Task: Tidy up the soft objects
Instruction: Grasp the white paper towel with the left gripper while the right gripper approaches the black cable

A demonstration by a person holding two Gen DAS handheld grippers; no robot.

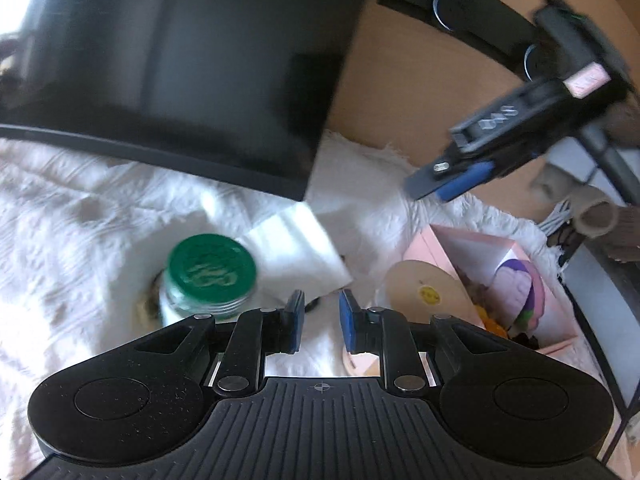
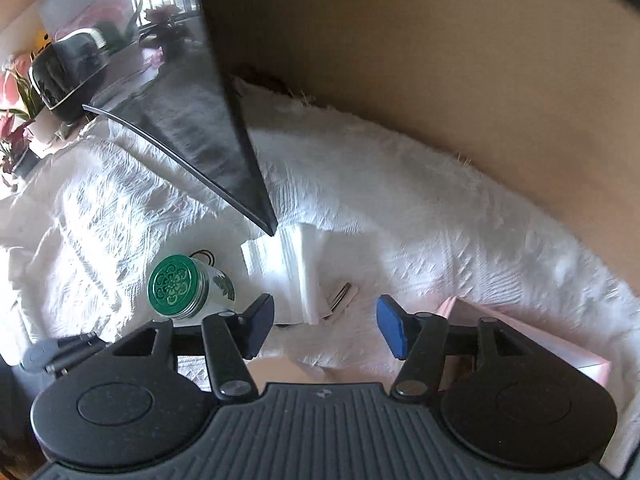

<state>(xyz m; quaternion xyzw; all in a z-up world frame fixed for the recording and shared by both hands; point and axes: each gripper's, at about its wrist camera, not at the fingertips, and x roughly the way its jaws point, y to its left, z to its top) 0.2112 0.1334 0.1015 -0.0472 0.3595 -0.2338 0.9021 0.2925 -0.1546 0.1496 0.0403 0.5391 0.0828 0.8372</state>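
White fluffy cloth (image 2: pixel 400 216) covers the table, and a tan wall (image 2: pixel 440 60) stands behind it. On the cloth lies a folded white napkin (image 2: pixel 288 276), soft and flat. It sits under the corner of a big black screen (image 1: pixel 180 68) that hangs over the cloth and blocks much of the view.

Just beside the napkin is a glass jar with a green lid (image 2: pixel 174 285). A small flat thing pokes out from under the napkin's near edge, but it is too small to tell what it is.

To the right, at the cloth's edge, is a pink box (image 1: pixel 500 292) with a tan lid flap and a purple soft toy (image 1: pixel 516 288) inside.

The left gripper (image 1: pixel 322 324) is low over the cloth near the napkin's corner. Its blue pads are a little apart and hold nothing. The right gripper (image 2: pixel 326 326) is above the napkin with its pads wide apart, empty too. In the left view it hangs in the air over the cloth's far edge.
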